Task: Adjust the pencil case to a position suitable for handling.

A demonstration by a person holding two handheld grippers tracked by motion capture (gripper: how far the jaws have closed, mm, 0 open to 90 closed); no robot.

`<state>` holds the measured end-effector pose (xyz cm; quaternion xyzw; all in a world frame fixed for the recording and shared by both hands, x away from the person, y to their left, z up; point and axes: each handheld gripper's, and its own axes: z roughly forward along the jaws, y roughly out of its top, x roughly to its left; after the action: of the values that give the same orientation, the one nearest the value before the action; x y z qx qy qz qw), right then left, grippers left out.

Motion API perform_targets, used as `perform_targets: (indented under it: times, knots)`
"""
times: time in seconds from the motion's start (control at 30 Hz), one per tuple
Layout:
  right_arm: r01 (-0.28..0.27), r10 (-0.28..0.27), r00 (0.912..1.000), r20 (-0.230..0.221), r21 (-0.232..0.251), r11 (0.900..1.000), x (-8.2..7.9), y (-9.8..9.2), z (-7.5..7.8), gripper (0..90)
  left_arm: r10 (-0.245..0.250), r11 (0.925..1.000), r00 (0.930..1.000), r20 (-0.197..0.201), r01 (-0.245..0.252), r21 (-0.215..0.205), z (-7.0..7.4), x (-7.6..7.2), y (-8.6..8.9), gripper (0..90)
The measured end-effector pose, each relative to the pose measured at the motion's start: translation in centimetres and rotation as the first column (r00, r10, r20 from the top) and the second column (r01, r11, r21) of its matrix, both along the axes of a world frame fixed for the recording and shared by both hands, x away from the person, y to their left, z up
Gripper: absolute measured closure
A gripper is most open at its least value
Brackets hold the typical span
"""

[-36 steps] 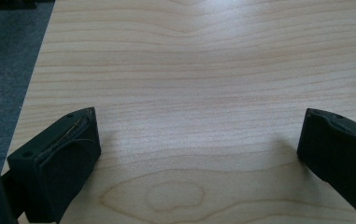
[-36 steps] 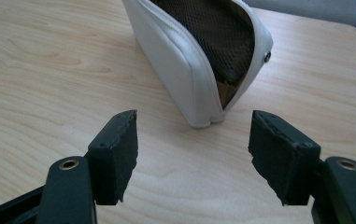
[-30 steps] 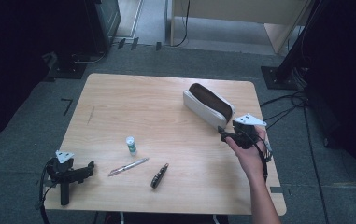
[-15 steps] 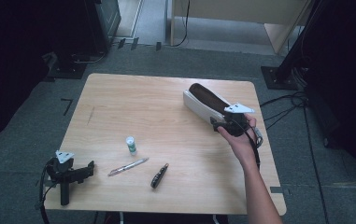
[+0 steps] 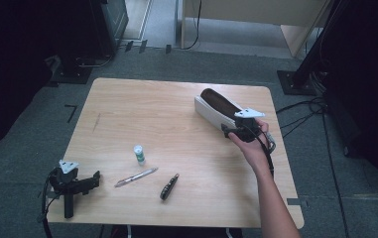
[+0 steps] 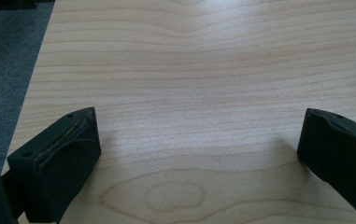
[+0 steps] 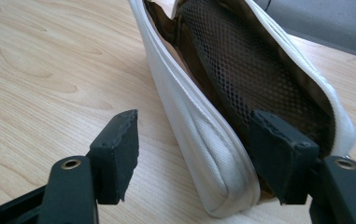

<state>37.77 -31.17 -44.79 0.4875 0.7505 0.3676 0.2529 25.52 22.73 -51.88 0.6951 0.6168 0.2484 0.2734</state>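
the white pencil case (image 5: 220,110) lies open near the table's (image 5: 176,109) far right corner and serves as the reference for all places. high view: right gripper (image 5: 231,131), held in the person's right hand (image 5: 252,144), sits at the near end of the case; left gripper (image 5: 93,180) rests unheld on the table at the corner farthest from the case. right gripper view adds what the high view cannot resolve: the jaws straddle the case's (image 7: 203,140) near white wall, one jaw inside against the dark mesh lining, the other outside and clear of the wall, so the right gripper (image 7: 199,140) is parted and not clamped. left gripper view: the left gripper (image 6: 199,154) stands with jaws wide apart over bare wood. count: one case; one small white bottle (image 5: 138,154) with green label, one pen (image 5: 136,177) and one dark folding tool (image 5: 169,186), all well apart from the case toward the near left; two grippers.
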Motion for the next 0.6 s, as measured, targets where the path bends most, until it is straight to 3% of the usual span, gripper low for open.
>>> perform_targets:
  times: [0.17,0.5,0.6]
  knots:
    - [-0.009,0.009,0.9999,0.011,0.006,1.0,0.5,0.3,-0.2,37.9,0.0,1.0,1.0,0.0,0.0,0.0,0.0,0.0,0.0,0.0]
    - [-0.02,0.02,0.9996,-0.021,-0.021,1.0,1.6,0.3,-1.4,40.1,0.0,1.0,1.0,0.0,0.0,0.0,0.0,0.0,0.0,0.0]
    - [-0.037,0.037,0.999,-0.027,-0.018,0.999,1.9,0.2,-1.9,44.3,0.0,1.0,1.0,0.0,0.0,0.0,0.0,0.0,0.0,0.0]
